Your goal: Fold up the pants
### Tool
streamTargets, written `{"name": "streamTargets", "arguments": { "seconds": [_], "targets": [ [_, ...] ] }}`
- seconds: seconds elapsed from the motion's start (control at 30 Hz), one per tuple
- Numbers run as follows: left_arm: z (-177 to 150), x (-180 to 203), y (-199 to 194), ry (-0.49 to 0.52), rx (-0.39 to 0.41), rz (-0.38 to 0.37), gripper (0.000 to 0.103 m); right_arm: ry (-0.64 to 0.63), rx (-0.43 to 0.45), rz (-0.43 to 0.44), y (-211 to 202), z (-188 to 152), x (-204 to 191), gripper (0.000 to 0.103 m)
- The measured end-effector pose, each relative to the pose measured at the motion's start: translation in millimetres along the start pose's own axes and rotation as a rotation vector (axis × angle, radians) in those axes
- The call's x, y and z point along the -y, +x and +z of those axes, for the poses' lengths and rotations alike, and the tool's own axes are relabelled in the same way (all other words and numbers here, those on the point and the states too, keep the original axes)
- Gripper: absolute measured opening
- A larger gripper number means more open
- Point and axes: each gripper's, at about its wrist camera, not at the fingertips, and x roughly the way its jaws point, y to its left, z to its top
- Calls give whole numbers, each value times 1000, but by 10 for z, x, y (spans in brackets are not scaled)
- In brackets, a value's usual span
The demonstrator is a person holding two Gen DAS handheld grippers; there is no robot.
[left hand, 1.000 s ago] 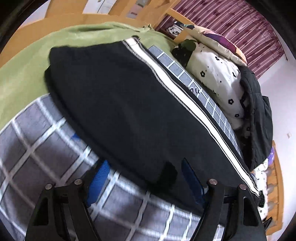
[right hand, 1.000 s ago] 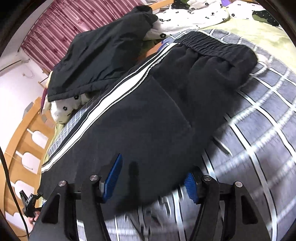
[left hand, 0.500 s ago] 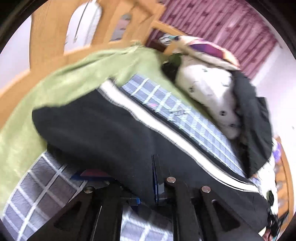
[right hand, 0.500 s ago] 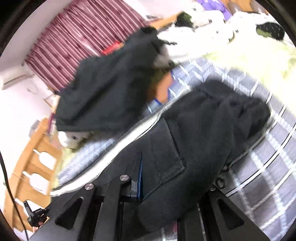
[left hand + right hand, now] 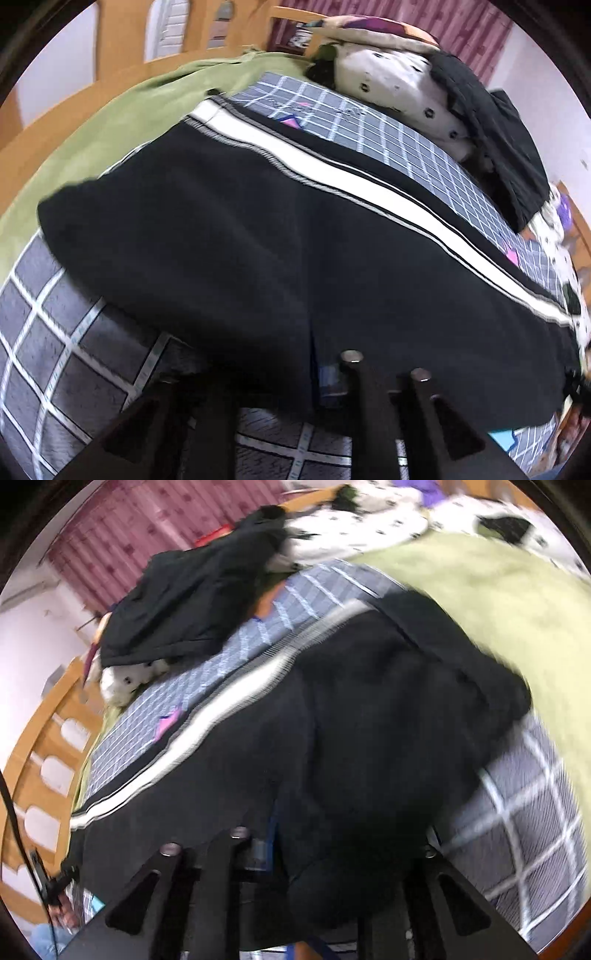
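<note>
A: What covers the bed (image 5: pixel 55 369)?
B: A grey checked blanket, with black pants (image 5: pixel 258 240) spread across it.
A: And the tongs?
B: Left tongs (image 5: pixel 273 380) and right tongs (image 5: pixel 343 853) each grip the pants' near edge, jaws easing open.

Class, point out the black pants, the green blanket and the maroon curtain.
black pants (image 5: pixel 258 240): left wrist view, middle of the leg.
green blanket (image 5: pixel 122 122): left wrist view, bare upper part.
maroon curtain (image 5: pixel 122 528): right wrist view, pleated folds.
</note>
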Motion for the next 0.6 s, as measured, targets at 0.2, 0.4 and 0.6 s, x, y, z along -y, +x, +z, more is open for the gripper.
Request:
{"name": "streamTargets", "arguments": {
  "seconds": [0.2,0.4,0.6],
  "targets": [
    [-76,-123,-230,-13,29,46,69,110,157,19,-329,-87,341,71],
    [-252,-315,-375,-87,55,30,71,297,126,27,105,262,560,61],
    [-283,-354,-392,-103,60,-9,76,66,277,27,-199,818,208,19]
  ]
}}
